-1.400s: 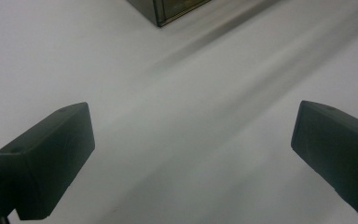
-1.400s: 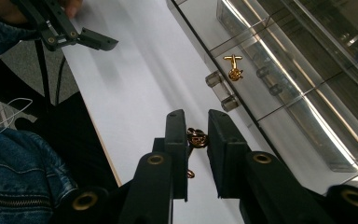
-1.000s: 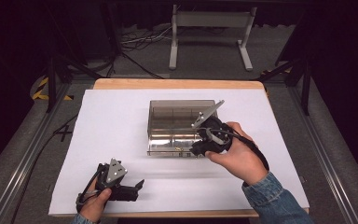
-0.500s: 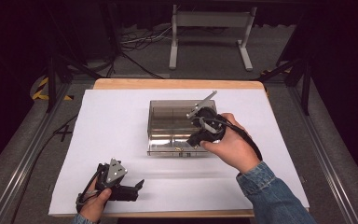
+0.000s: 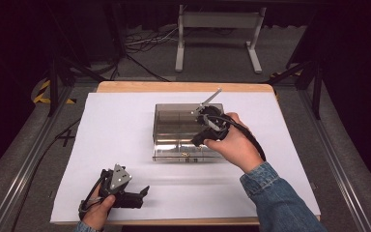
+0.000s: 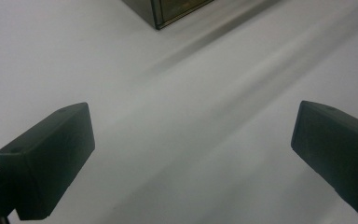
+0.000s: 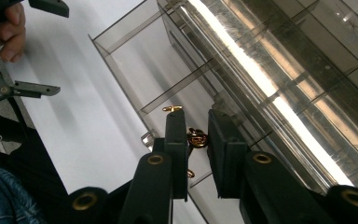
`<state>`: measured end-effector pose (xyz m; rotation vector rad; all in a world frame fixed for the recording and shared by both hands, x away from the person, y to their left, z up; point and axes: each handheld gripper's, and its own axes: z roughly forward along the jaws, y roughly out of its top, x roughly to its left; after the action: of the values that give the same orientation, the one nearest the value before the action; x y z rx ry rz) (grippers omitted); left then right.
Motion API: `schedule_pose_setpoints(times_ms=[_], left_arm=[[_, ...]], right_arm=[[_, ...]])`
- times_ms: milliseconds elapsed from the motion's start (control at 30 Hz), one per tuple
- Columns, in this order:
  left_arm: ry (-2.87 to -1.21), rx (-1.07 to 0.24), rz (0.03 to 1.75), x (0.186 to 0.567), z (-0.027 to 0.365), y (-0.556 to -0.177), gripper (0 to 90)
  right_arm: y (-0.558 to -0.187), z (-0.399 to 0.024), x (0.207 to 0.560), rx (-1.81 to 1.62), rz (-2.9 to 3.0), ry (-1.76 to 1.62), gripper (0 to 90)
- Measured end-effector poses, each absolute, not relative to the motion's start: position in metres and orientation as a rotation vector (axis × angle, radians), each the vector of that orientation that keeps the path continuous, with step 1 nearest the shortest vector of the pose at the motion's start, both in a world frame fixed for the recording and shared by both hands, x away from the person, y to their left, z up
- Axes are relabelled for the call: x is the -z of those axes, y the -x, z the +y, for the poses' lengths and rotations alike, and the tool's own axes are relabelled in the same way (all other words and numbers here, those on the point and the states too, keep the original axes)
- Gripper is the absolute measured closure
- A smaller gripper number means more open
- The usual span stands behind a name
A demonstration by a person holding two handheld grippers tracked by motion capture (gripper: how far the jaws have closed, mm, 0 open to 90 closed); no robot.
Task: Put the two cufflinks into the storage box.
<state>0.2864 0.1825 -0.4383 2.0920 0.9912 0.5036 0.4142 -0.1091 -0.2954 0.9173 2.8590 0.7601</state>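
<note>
A clear smoky plastic compartment box [image 5: 174, 126] lies mid-table on the white paper [image 5: 116, 140]. My right gripper [image 5: 196, 141] hangs over the box's front right part, pointing down into it. In the right gripper view its jaws [image 7: 198, 128] stand close together, shut on a small gold piece of jewellery [image 7: 196, 138] above the box's open compartments [image 7: 135, 70]. Two more gold bits [image 7: 172, 108] lie in the box nearby. My left gripper [image 5: 142, 194] rests at the front left of the paper, jaws wide open [image 6: 191, 154] with nothing between them. The box corner [image 6: 168, 9] lies ahead of it.
The wooden table edge [image 5: 183, 87] shows behind the paper. Beyond it stand a grey metal stand [image 5: 217, 29] and cables on the floor. Metal rails [image 5: 333, 159] run along both sides. Bare paper lies left of and in front of the box.
My right hand has moved left and a little farther out, from the box's right edge to over its front compartments. The left gripper has stayed put.
</note>
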Motion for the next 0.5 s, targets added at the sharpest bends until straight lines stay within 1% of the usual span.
schedule_pose_setpoints(times_ms=[500], left_arm=[[-2.092,-0.504,0.991,0.438,0.182,-0.286,0.1]], right_arm=[[-0.421,-0.108,0.312,-0.736,2.862,-0.958,78.0]])
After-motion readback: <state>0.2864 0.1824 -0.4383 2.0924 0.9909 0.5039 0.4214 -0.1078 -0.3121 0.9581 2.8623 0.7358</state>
